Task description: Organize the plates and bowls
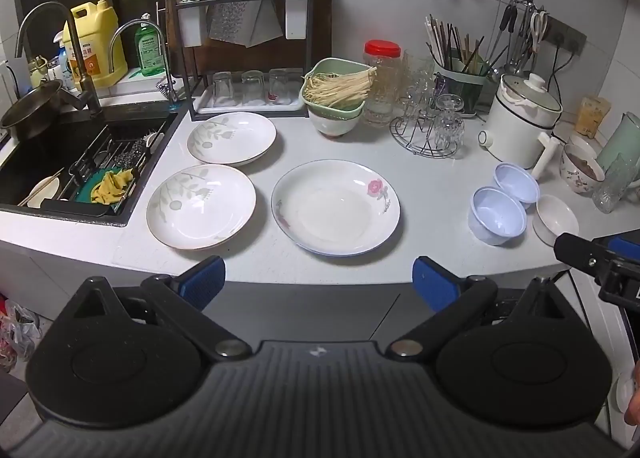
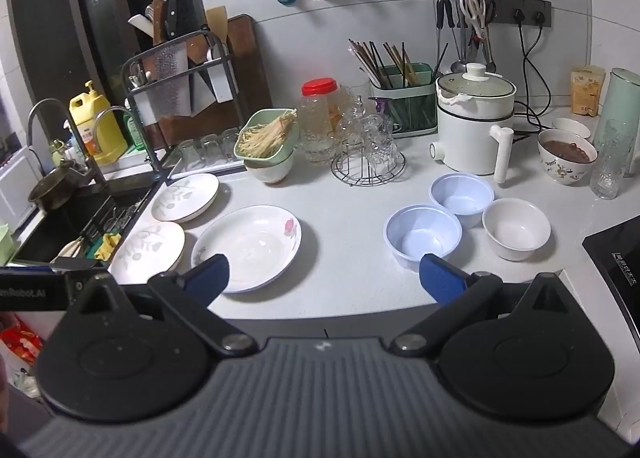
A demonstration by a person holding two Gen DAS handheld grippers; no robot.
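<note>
Three white plates lie on the counter: a rose-patterned plate in the middle, and two leaf-patterned plates left of it, by the sink. To the right stand two pale blue bowls and a small white bowl. My left gripper hangs open in front of the counter edge, short of the rose plate. My right gripper is open too, over the counter's front edge between the rose plate and the near blue bowl. Neither holds anything.
A dark sink with a rack and tap sits at the left. Behind the plates are a knife and glass rack, a green basket of noodles on a bowl, glass jars, a chopstick holder, a white electric pot and a bowl of dark food.
</note>
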